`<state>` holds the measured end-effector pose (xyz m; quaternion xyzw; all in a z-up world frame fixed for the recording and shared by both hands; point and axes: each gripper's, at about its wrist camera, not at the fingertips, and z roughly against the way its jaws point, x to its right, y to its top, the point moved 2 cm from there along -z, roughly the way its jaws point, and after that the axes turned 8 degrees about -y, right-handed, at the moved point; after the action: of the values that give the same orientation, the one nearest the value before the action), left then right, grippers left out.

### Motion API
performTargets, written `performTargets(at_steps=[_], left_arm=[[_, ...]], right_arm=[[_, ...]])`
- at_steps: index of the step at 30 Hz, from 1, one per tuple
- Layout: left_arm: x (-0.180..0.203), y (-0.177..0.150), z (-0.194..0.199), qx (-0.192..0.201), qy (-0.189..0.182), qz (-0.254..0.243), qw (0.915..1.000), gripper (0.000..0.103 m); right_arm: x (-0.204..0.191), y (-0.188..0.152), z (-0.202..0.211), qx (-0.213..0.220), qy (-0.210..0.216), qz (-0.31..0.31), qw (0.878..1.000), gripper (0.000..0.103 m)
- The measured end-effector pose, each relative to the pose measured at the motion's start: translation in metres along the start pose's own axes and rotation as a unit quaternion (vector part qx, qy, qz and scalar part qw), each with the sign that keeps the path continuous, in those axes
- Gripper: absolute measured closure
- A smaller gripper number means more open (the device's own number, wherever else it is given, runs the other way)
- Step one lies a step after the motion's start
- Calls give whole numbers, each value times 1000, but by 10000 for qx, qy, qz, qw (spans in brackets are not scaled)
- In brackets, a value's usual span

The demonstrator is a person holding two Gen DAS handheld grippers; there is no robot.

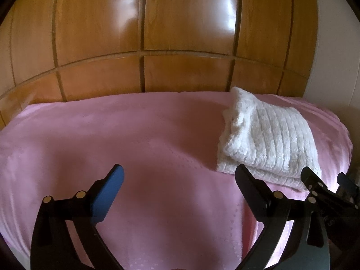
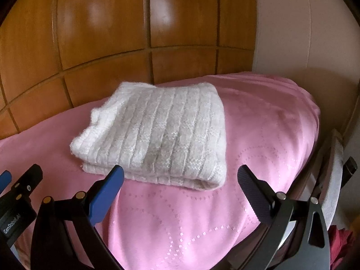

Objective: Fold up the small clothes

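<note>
While on pink blanket [image 2: 258, 123]: folded knit [image 2: 157, 135], wardrobe [image 2: 101, 33] behind.

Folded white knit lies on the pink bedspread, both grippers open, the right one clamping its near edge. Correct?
Not quite. In the right wrist view the right gripper is open but grips nothing; the white knit lies free on the pink bedspread. The left gripper is open too.

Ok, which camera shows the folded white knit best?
Right wrist: the white knit lies whole and central, its folded layers visible. Left wrist shows it off to the right, its near edge partly hidden by gripper fingers.
</note>
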<state>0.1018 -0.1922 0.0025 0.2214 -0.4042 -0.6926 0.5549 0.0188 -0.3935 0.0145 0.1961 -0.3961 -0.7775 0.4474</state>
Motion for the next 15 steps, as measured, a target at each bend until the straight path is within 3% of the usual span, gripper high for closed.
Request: performTargets(at_steps=[15], left_arm=[[0,0,1,5,47,-10,10000,5]], right_arm=[[-2,-2,3,15,11,1,10000,2]])
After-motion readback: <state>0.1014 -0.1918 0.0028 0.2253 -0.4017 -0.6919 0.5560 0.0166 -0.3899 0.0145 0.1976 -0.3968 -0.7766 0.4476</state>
